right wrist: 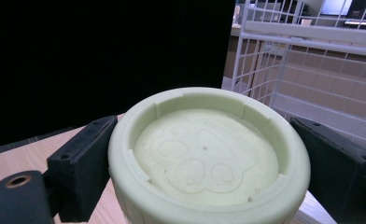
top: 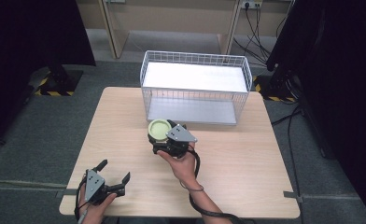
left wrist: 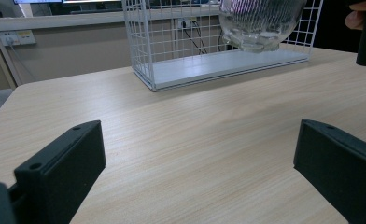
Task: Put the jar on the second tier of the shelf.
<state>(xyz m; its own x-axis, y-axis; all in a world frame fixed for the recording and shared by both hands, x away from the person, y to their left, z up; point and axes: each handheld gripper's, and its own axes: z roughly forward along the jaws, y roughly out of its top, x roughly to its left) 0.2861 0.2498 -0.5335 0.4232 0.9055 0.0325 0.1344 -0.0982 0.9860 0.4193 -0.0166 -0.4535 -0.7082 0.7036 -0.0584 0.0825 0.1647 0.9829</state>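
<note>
A pale green round lid [right wrist: 204, 158] with a paw print embossed on top sits between the jaws of my right gripper [right wrist: 204, 156], which press on its two sides. In the high view this lid [top: 158, 127] is just in front of the wire basket, with the right gripper [top: 164, 135] shut on it. The left gripper view shows a clear ribbed glass bowl [left wrist: 260, 23] at that spot, seemingly held above the table. My left gripper [top: 114, 170] stands open near the table's front left corner, and nothing lies between its jaws [left wrist: 200, 154].
A white wire basket [top: 197, 57] with a flat white floor stands at the back middle of the wooden table [top: 246, 158]; its mesh [left wrist: 144, 42] is close behind the held bowl. Dark screens flank the table, and cables lie on the floor at the right.
</note>
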